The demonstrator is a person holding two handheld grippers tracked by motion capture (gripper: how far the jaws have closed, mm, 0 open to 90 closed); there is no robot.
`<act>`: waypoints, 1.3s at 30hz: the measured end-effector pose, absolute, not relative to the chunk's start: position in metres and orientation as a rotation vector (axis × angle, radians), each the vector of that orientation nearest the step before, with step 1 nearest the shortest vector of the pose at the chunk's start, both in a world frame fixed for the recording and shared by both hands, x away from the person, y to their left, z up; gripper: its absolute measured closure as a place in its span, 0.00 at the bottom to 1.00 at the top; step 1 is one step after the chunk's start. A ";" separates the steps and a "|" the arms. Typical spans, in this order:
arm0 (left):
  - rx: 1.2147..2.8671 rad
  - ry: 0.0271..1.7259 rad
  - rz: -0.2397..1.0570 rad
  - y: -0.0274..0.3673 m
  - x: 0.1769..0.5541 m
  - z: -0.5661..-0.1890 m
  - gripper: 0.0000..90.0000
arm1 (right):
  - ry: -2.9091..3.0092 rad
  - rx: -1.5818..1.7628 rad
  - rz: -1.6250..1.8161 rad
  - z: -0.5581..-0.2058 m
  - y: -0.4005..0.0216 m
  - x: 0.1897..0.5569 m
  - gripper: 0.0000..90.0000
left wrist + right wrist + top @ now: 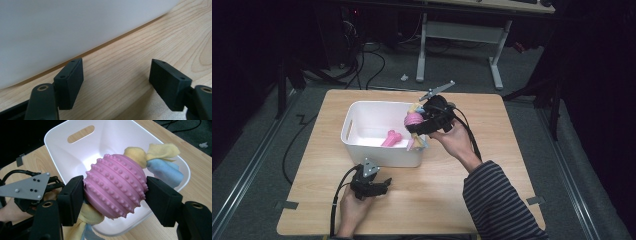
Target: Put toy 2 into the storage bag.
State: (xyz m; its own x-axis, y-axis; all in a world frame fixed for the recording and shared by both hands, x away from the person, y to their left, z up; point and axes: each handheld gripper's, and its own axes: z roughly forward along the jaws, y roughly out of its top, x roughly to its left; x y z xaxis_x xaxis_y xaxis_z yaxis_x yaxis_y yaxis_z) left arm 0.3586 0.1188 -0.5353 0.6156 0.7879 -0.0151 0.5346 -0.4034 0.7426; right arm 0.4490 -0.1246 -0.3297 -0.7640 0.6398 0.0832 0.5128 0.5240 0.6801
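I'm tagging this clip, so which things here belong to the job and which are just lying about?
In the job:
- pink ball toy, in right gripper
- white bin
- pink bone toy in bin

Lying about:
- left gripper, open on table
- white scrap on floor

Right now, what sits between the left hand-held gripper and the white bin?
Only bare wooden table: in the left gripper view, the left hand-held gripper faces the white bin across it.

You are wearing a dark, grey-striped knit sleeve (499, 197) on your right arm. Both matte black plastic two-jaw grippers, left (371, 184) and right (432, 117), are carrying grey three-cornered plates and trailing black cables. Their blocky jaw pads are showing small screw holes, with brass-coloured rivets sitting at the pivots.
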 end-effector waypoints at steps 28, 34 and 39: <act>2.105 1.037 0.443 0.119 0.358 -0.535 0.31 | 2.571 1.085 0.826 -0.357 -0.114 0.483 0.37; 2.105 1.037 0.442 0.119 0.358 -0.535 0.31 | 2.558 1.117 0.760 -0.361 -0.113 0.483 0.37; 2.106 1.036 0.442 0.119 0.358 -0.535 0.31 | 2.539 1.088 0.729 -0.362 -0.114 0.483 0.32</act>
State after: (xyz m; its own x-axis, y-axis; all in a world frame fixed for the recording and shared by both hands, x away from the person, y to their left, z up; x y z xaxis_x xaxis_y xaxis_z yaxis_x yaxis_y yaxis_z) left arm 0.3584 0.1189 -0.5354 0.6152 0.7882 -0.0145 0.5351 -0.4040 0.7420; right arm 0.4826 -0.1139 -0.3617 -0.6753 0.7351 -0.0594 0.5916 0.5880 0.5516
